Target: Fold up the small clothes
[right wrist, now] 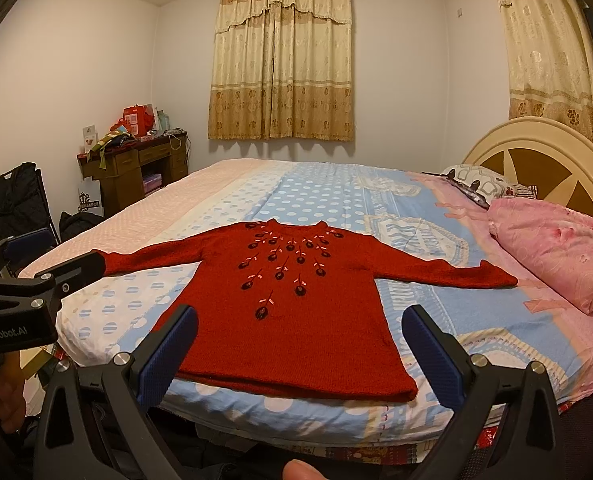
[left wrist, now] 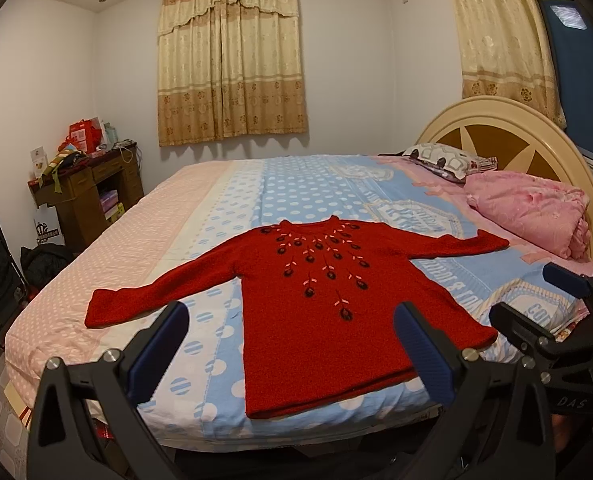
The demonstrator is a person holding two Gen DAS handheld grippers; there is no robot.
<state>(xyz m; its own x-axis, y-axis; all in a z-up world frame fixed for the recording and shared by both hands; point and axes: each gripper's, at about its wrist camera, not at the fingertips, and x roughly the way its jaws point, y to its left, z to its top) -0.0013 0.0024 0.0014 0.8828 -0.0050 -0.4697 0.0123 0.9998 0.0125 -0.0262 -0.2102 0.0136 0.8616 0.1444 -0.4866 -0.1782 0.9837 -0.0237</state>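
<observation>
A small red knit sweater [left wrist: 320, 320] with dark embroidered flowers lies flat on the bed, face up, both sleeves spread out, hem toward me. It also shows in the right wrist view [right wrist: 296, 320]. My left gripper [left wrist: 292, 324] is open and empty, held above the bed's near edge in front of the hem. My right gripper [right wrist: 300, 328] is open and empty at the same height, just to the right. The right gripper shows at the right edge of the left wrist view [left wrist: 552, 300]; the left gripper shows at the left edge of the right wrist view [right wrist: 36, 268].
The bed [left wrist: 296, 184] has a blue, white and pink dotted sheet. A folded pink quilt [left wrist: 536, 216] and a patterned pillow [left wrist: 444, 160] lie by the headboard at right. A wooden desk [left wrist: 92, 188] with clutter stands by the far left wall.
</observation>
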